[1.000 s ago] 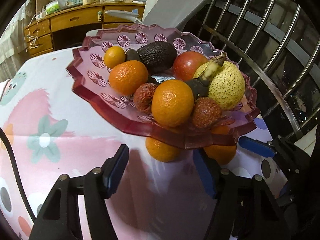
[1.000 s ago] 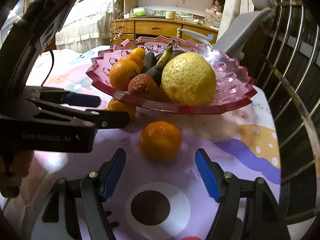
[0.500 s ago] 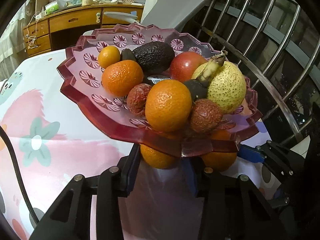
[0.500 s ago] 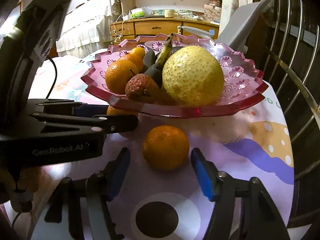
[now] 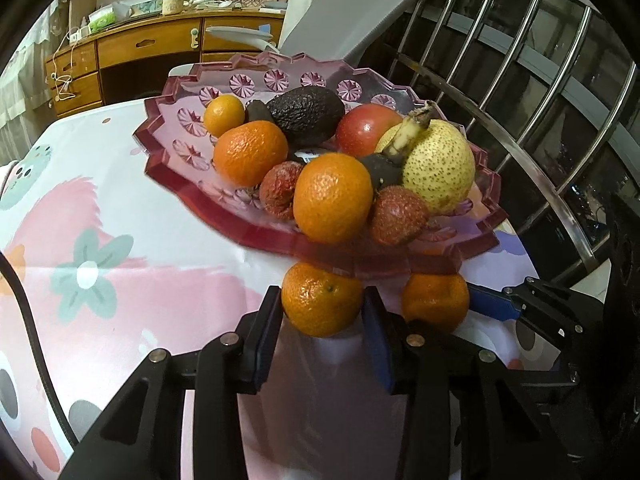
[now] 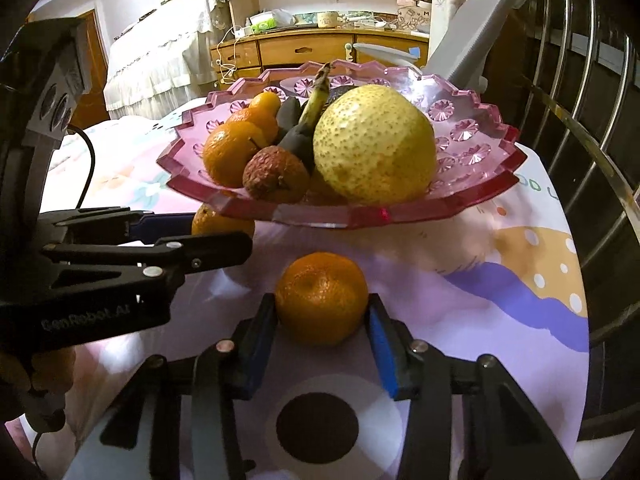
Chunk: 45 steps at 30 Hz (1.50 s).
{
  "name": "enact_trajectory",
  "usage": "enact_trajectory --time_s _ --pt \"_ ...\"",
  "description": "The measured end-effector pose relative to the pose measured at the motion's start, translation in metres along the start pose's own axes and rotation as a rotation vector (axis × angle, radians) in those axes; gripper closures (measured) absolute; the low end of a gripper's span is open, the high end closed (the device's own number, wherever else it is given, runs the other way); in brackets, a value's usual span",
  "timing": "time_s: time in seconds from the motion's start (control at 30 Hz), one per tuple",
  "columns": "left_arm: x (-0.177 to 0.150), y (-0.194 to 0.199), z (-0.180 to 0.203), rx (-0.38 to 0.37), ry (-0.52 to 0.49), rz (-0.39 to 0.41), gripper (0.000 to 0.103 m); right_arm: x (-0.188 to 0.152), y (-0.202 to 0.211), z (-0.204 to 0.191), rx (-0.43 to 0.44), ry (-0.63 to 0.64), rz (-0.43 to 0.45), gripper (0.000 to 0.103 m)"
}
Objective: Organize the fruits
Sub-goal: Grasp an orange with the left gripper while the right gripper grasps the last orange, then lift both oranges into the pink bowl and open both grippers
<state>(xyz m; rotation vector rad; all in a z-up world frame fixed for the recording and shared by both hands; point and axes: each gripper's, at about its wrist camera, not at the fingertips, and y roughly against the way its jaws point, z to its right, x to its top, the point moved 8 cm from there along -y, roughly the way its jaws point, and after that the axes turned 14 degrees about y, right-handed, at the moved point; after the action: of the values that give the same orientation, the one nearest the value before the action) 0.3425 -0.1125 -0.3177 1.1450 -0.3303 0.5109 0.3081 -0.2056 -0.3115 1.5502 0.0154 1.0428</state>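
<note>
Most fruit's already in the pink dish. My left hand-held gripper and right hand-held gripper each pinch a mandarin, frame-center; both w/ dish-loading left.

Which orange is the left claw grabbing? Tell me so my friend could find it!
Find the pink fruit dish piled with fruit on the flowery tablecloth. Two oranges sit on the cloth under its front edge, not in the dish. The left claw has its blue pads on the left orange; the other orange sits between the right claw's pads.
</note>
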Motion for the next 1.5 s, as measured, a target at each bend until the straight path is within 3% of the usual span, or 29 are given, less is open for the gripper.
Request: enact_trajectory --time_s 0.3,0.5,0.73,1.0,1.27,1.5 --pt "-0.021 0.028 -0.014 -0.008 0.032 -0.015 0.064 -0.009 0.015 -0.02 0.013 -0.011 -0.018 0.06" --pt "-0.02 0.055 -0.033 0.023 0.067 0.006 0.064 0.003 0.031 -0.038 0.072 -0.036 -0.013 0.06" --pt "0.016 0.095 -0.036 0.046 0.066 0.083 0.064 0.038 0.057 -0.05 0.117 -0.025 0.043 0.06" --pt "0.071 0.122 -0.021 0.01 0.06 0.195 0.064 0.086 0.073 -0.032 0.089 -0.067 0.123 0.06" --pt "0.119 0.11 -0.003 -0.028 0.06 0.263 0.064 0.115 0.075 0.004 0.017 -0.124 0.182 0.06" --pt "0.14 0.078 0.025 -0.064 0.038 0.251 0.064 0.115 0.07 0.048 -0.061 -0.209 0.2 0.06"
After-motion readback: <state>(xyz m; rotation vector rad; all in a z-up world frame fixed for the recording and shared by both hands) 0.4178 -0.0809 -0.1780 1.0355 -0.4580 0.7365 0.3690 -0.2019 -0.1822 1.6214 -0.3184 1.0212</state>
